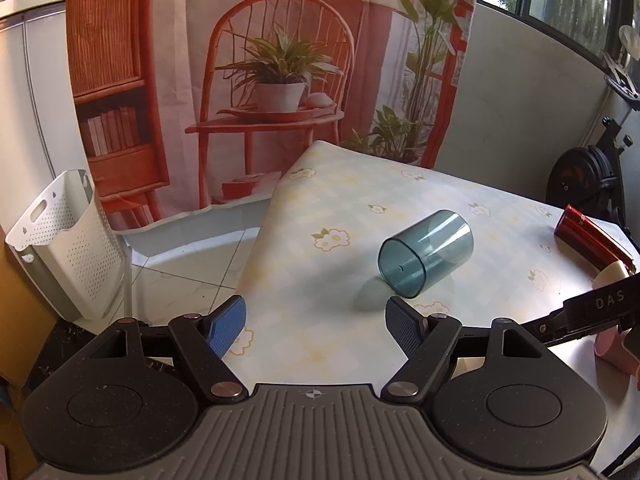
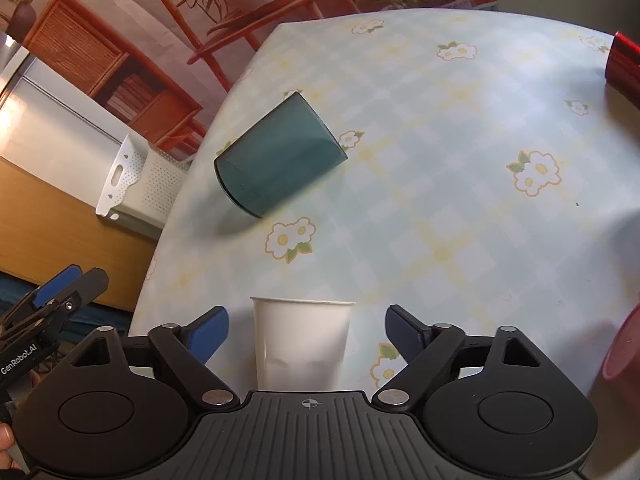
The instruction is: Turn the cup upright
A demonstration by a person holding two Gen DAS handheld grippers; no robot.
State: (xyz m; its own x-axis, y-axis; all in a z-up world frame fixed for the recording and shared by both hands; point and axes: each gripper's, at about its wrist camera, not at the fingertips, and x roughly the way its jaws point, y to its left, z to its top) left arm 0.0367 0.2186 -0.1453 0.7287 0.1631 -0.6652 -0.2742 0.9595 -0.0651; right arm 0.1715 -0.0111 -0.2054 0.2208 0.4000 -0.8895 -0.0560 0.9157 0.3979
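A translucent teal cup (image 1: 426,254) lies on its side on the flowered tablecloth (image 1: 360,208), base towards me in the left wrist view. It also shows in the right wrist view (image 2: 278,162), lying near the table's left edge. My left gripper (image 1: 316,326) is open and empty, a little short of the cup. My right gripper (image 2: 306,334) is open, its fingers on either side of a white paper cup (image 2: 302,342) that stands with its wide end up, without touching it.
A red cylinder (image 1: 590,236) lies at the table's right side, also seen in the right wrist view (image 2: 624,66). A pink cup (image 2: 624,350) stands at the right. A white perforated basket (image 1: 68,240) stands on the floor left of the table.
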